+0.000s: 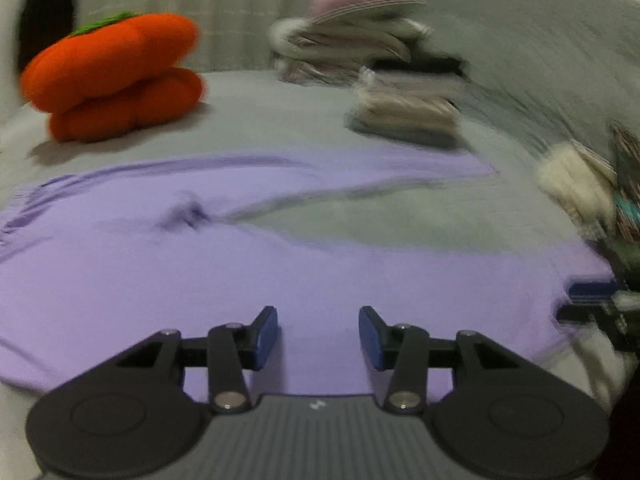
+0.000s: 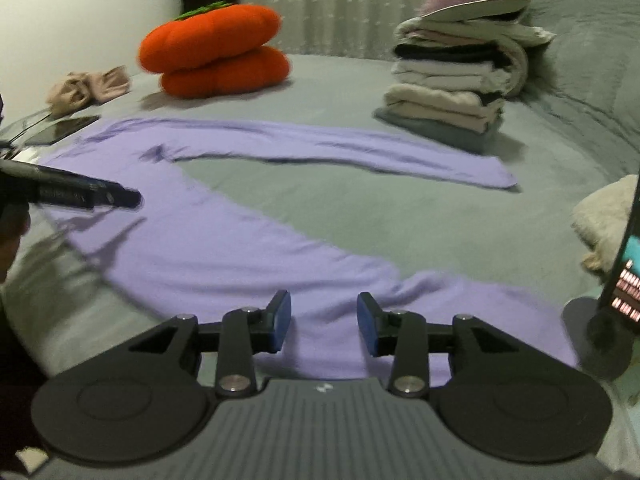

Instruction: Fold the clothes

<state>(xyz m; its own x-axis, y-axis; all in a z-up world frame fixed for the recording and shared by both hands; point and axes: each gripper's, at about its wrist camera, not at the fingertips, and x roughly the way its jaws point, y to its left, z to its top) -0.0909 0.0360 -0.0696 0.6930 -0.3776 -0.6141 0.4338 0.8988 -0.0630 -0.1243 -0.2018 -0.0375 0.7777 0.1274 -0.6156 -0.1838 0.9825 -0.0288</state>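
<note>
**Lilac garment spread on the bed, both hand-held grippers empty**

Left wrist view: The left hand-held gripper hung over the lilac garment with its jaws partly apart and nothing between the blue pads. The garment lay flat on the grey bed, filling the lower half of the view, with a small dark pucker of cloth left of centre and one long narrow part running off to the right. Beyond it sat an orange pumpkin cushion at the left and a blurred stack of folded clothes at the right. The right edge of the view was smeared.

Right wrist view: The right hand-held gripper also stood partly open, empty, just above a lower edge of the lilac garment. The garment forked into two long bands, one reaching right toward the stack of folded clothes, the other curving down to the gripper; grey bed showed between them. The left hand-held gripper came in from the left over the cloth. A dark phone and a crumpled beige cloth lay at the left, the pumpkin cushion behind.
</note>
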